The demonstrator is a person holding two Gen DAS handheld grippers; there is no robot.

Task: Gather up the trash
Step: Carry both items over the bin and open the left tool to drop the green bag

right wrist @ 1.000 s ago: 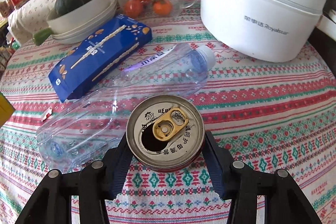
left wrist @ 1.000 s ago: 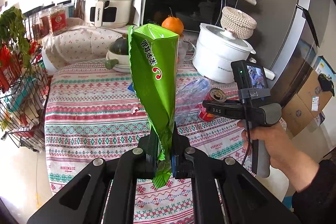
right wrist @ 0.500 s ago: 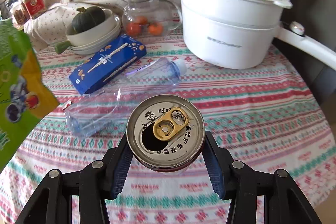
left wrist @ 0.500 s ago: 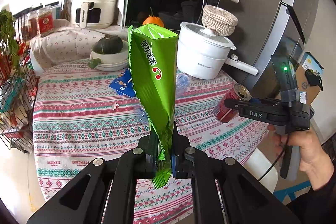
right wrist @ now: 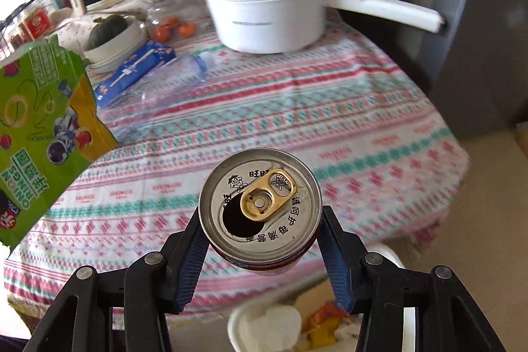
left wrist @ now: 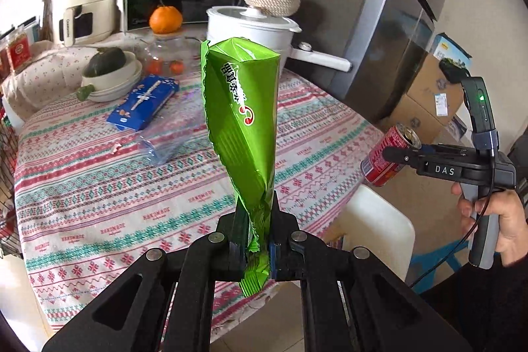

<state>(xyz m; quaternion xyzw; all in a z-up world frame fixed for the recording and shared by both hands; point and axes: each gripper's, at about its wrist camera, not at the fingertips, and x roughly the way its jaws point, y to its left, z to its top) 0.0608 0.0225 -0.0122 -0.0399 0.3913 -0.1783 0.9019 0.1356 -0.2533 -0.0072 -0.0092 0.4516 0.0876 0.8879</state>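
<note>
My left gripper (left wrist: 257, 240) is shut on the bottom seam of a green snack bag (left wrist: 242, 117), which stands upright above the table's front edge. The bag also shows at the left of the right wrist view (right wrist: 43, 134). My right gripper (right wrist: 264, 236) is shut on an opened red drink can (right wrist: 260, 200), held off the table's right edge above a white trash bin (right wrist: 264, 322) with wrappers inside. The can (left wrist: 386, 155) and the bin (left wrist: 379, 220) also show in the left wrist view. A crushed clear plastic bottle (left wrist: 171, 134) and a blue snack box (left wrist: 145, 103) lie on the table.
The round table has a patterned cloth (left wrist: 99, 187). At its back stand a white pot (right wrist: 264, 9), a glass jar (right wrist: 171, 18) with an orange on top, and a bowl with a squash (left wrist: 109, 71). A fridge (left wrist: 396, 22) and cardboard boxes (left wrist: 429, 94) stand to the right.
Both grippers have pulled back from the table and swung right. The can moved from above the table out over the white bin. The bag stays held.
</note>
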